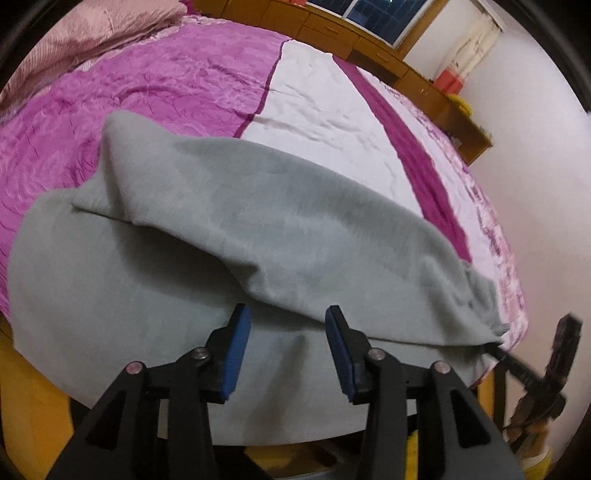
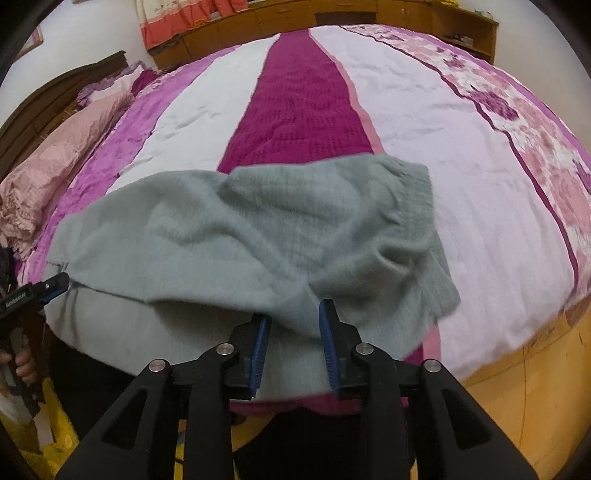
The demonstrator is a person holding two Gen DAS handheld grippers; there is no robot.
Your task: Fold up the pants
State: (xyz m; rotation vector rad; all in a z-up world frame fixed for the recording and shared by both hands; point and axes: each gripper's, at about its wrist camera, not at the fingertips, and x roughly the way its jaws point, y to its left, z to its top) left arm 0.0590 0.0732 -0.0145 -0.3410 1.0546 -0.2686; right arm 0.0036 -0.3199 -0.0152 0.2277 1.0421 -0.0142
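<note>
Grey pants (image 1: 258, 229) lie on the near edge of the bed, folded lengthwise with the upper leg laid over the lower one. The same pants fill the right wrist view (image 2: 258, 236), with the ribbed cuffs (image 2: 417, 206) at the right. My left gripper (image 1: 286, 314) is open, its blue pads on either side of the folded edge without clamping it. My right gripper (image 2: 293, 314) is open just in front of the near edge of the pants. The right gripper also shows at the pants' end in the left wrist view (image 1: 495, 345). The left gripper shows in the right wrist view (image 2: 55, 284).
The bed (image 2: 480, 206) has a striped pink, white and magenta cover. Pink pillows (image 2: 55, 155) lie at the left. A wooden headboard shelf (image 2: 332, 18) runs along the far side. The wooden bed frame (image 2: 517, 369) shows below the mattress edge.
</note>
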